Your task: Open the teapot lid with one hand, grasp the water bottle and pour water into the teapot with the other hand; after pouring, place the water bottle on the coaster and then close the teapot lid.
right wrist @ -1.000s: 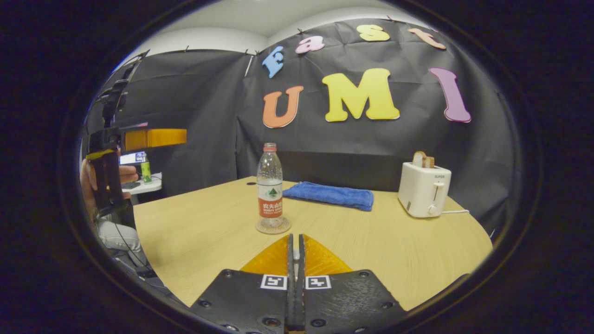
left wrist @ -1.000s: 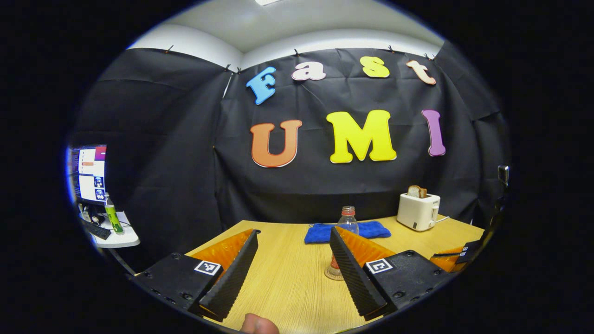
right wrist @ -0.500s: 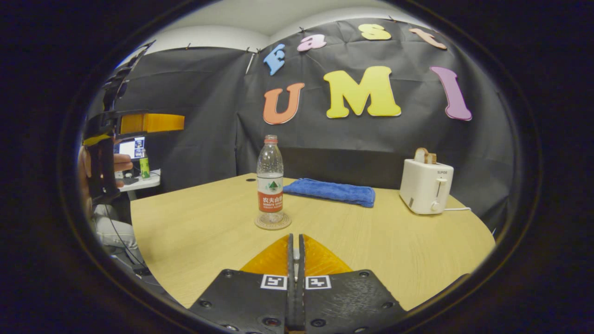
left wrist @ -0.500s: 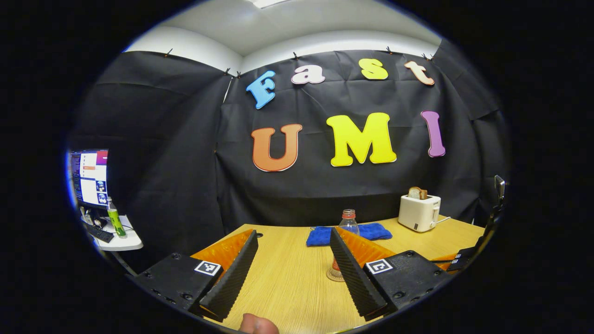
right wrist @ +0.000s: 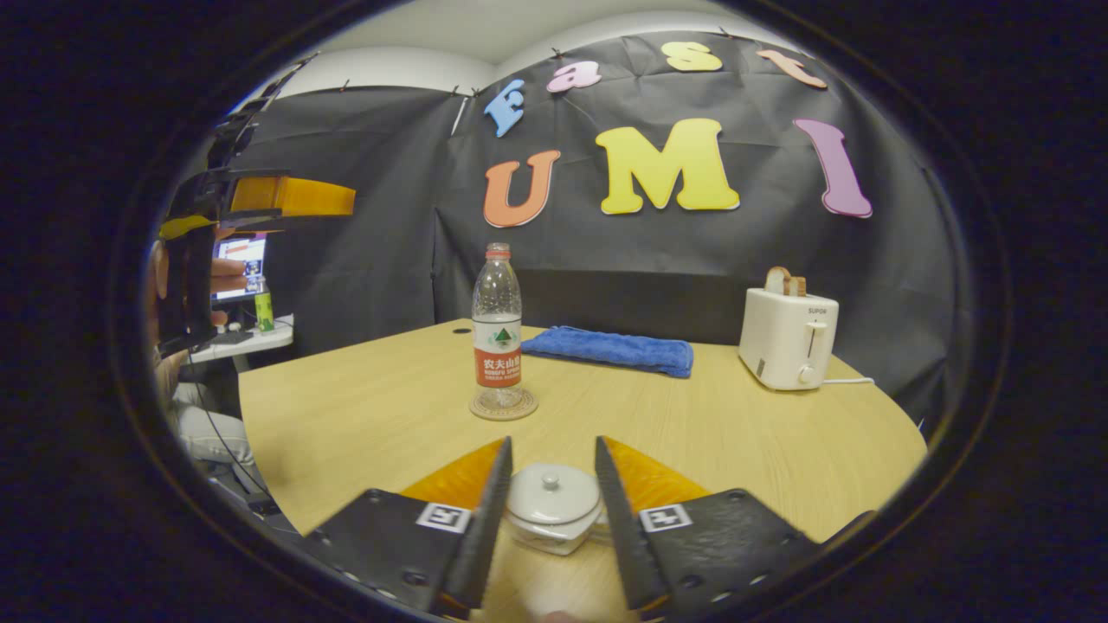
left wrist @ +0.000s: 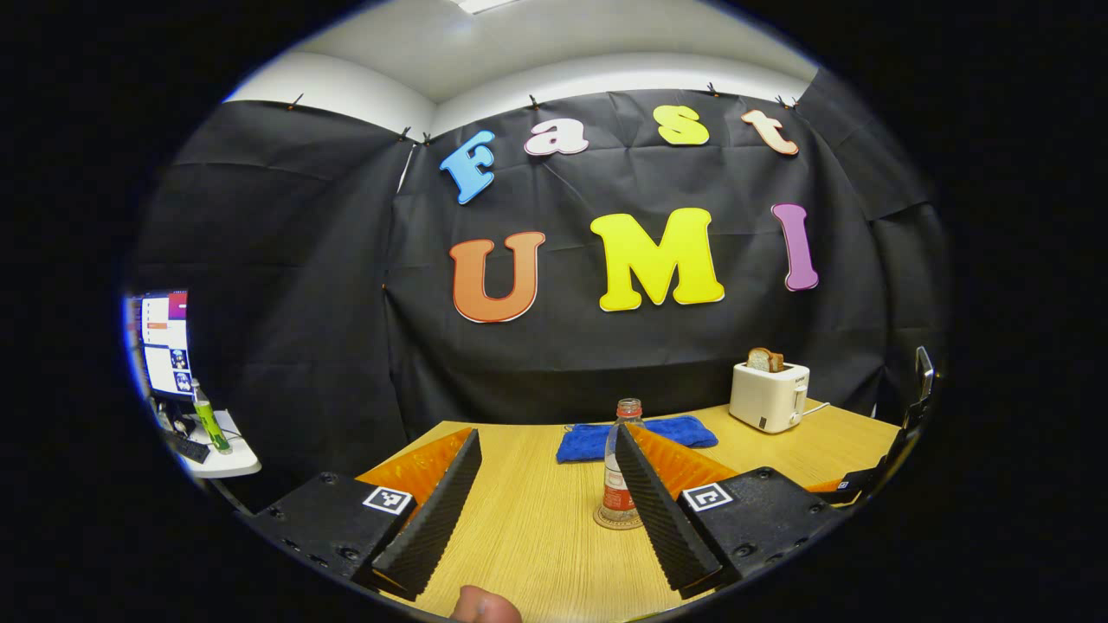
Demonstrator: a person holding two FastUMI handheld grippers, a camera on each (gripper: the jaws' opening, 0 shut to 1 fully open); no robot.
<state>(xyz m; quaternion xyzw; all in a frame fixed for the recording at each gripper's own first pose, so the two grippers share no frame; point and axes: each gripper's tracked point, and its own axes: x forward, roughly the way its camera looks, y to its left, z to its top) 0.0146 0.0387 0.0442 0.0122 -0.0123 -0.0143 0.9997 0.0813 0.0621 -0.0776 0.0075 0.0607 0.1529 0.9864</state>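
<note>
Landmark: water bottle, standing upright on the round coaster, mid-table.

Right gripper: fingers spread apart, nothing pinched. White teapot sits between them with its lid on, knob up; whether the fingers touch the pot, cannot tell. Teapot is on the near side of the bottle, toward this camera, apart from the coaster.

Left gripper: fingers spread wide, empty, held above the table. In the left gripper view the bottle and coaster sit just behind the inner edge of the right-hand finger, partly hidden by it. A fingertip of the person's hand pokes in at the bottom edge.

In the right gripper view the left gripper is up high, well left of the bottle, held in a hand.

Behind the bottle: blue towel lying flat. Right of the bottle, well apart: white toaster with bread sticking out of the slot. Far left of the bottle, off the table: small side desk with a screen and a green bottle.
</note>
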